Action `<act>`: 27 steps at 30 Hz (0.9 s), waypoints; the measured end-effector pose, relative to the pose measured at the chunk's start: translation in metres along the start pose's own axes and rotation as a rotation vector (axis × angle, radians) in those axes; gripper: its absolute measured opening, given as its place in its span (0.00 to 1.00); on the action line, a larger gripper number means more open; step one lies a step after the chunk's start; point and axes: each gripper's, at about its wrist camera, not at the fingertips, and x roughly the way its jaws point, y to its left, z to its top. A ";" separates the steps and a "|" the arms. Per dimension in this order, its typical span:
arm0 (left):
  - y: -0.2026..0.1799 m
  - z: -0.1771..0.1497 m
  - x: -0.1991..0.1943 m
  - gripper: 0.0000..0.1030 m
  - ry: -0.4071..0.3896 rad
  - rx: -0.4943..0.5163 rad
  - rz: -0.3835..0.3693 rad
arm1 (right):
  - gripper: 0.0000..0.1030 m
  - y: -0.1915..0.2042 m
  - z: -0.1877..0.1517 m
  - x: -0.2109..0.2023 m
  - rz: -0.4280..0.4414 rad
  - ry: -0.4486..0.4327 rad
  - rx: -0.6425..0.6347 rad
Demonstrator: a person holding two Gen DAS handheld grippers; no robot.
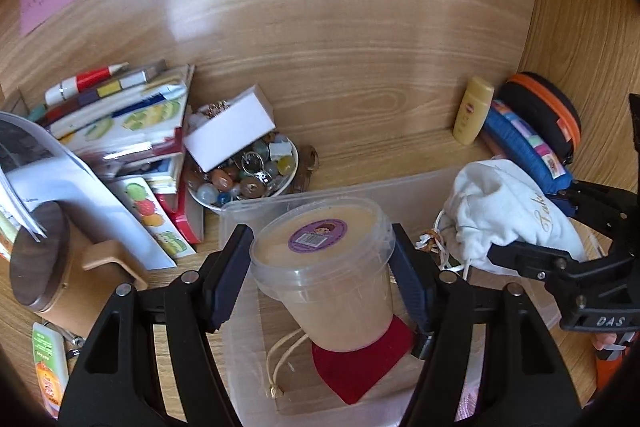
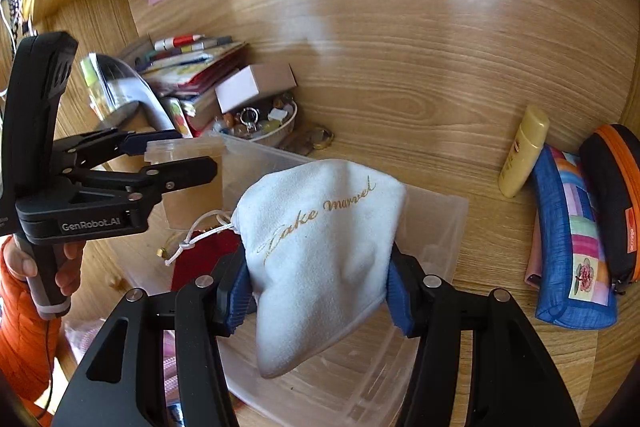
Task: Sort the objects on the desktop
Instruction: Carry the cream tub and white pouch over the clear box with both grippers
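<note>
My left gripper (image 1: pixel 322 277) is shut on a clear plastic tub (image 1: pixel 324 267) of tan paste with a purple lid sticker, held over a clear plastic bin (image 1: pixel 240 347). A red pouch (image 1: pixel 360 367) with a cord lies in the bin under the tub. My right gripper (image 2: pixel 318 291) is shut on a white drawstring pouch (image 2: pixel 320 255) with gold lettering, held over the same bin (image 2: pixel 440 227). The left gripper (image 2: pixel 176 155) with the tub (image 2: pixel 192 187) shows at the left of the right wrist view. The white pouch (image 1: pixel 508 215) shows at the right of the left wrist view.
A bowl of beads (image 1: pixel 244 179) with a white box (image 1: pixel 228 131) on it stands behind the bin, beside a pile of books (image 1: pixel 120 119). A wooden mug (image 1: pixel 60 267) is at left. A yellow bottle (image 2: pixel 524 151), blue pencil case (image 2: pixel 572 247) and black-orange case (image 2: pixel 612 195) lean at right.
</note>
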 end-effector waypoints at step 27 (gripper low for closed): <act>-0.008 -0.009 0.000 0.78 0.005 0.049 -0.002 | 0.79 0.019 -0.009 0.014 -0.127 0.044 -0.148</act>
